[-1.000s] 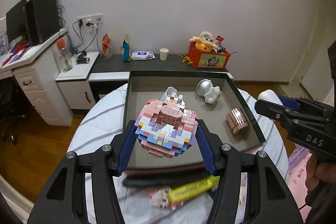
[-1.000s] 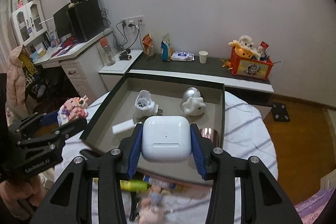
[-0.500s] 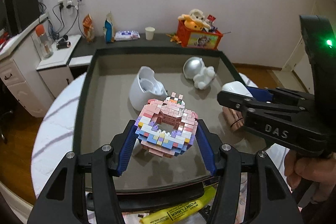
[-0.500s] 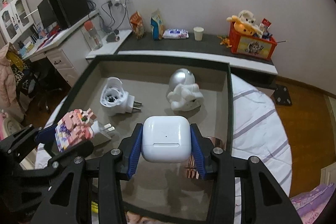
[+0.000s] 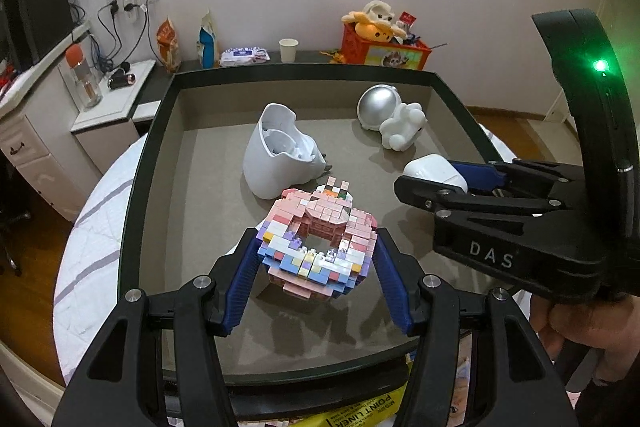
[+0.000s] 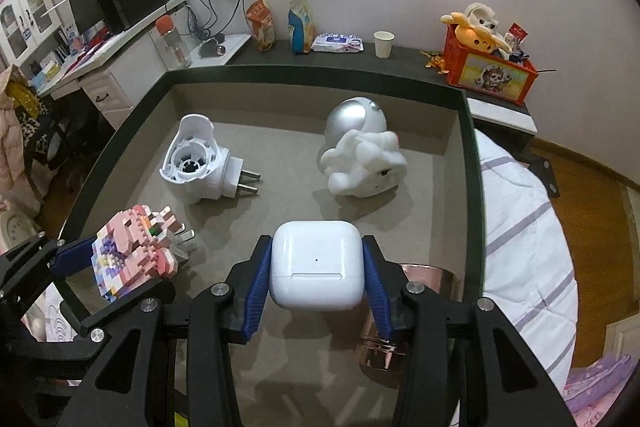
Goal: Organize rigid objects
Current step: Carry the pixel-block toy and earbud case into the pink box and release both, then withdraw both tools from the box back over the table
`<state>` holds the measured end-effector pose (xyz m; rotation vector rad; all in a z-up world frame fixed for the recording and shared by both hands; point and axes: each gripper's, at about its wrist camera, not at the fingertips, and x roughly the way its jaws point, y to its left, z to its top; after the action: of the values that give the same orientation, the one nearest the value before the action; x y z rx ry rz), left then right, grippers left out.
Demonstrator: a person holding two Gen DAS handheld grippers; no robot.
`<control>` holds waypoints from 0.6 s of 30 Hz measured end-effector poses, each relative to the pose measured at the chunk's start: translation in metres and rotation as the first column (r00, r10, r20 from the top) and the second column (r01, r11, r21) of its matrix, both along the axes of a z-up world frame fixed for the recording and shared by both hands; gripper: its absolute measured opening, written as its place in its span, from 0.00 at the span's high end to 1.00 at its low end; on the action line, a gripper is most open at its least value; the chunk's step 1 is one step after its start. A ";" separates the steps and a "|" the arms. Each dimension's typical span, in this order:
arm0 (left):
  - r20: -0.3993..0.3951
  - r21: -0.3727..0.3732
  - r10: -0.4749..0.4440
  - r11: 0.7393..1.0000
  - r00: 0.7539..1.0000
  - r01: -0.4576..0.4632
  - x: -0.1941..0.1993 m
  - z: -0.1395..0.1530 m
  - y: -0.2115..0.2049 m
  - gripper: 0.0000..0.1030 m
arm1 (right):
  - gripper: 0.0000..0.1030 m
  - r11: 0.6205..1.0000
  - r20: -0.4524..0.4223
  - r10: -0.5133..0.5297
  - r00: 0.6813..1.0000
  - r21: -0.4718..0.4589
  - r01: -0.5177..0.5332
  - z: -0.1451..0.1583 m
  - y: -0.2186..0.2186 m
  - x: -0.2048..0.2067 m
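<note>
My left gripper (image 5: 318, 259) is shut on a pink and pastel brick model (image 5: 320, 251) and holds it over the near part of a dark-rimmed tray (image 5: 280, 69). It also shows in the right wrist view (image 6: 132, 255), at the left. My right gripper (image 6: 316, 271) is shut on a white earbud case (image 6: 316, 267) above the tray floor (image 6: 280, 367); in the left wrist view the case (image 5: 434, 173) sits at the right. In the tray lie a white plug-in device (image 6: 200, 163) and a white astronaut figure with a silver helmet (image 6: 360, 155).
A copper-coloured cylinder (image 6: 400, 347) lies in the tray under my right gripper's right finger. A yellow packet (image 5: 360, 413) lies on the striped white cloth before the tray. Behind stand a dark shelf with a paper cup (image 6: 383, 44), an orange toy crate (image 6: 488, 71) and a desk.
Both grippers have moved forward and down over the tray with their objects still held. The tray's contents have not moved.
</note>
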<state>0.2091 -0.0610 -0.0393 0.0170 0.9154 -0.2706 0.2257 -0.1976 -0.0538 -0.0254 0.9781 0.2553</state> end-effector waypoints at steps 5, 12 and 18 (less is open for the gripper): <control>0.003 0.010 0.001 1.000 1.000 -0.001 -0.001 0.000 0.001 0.35 | 0.56 1.000 0.002 0.001 1.000 -0.008 -0.001 -0.001 0.003 -0.002; 0.053 0.041 0.032 0.999 0.998 -0.034 -0.007 0.012 0.010 0.10 | 0.23 1.000 0.029 0.004 1.000 0.025 -0.005 0.009 0.001 -0.007; 0.104 0.034 0.058 0.997 0.993 -0.062 -0.024 0.032 0.020 0.03 | 0.13 0.999 0.065 -0.014 0.998 0.032 0.012 0.027 0.003 -0.020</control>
<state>0.1852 -0.0411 -0.0075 0.0375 0.8169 -0.1945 0.2060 -0.1947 -0.0271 0.0017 0.9091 0.2564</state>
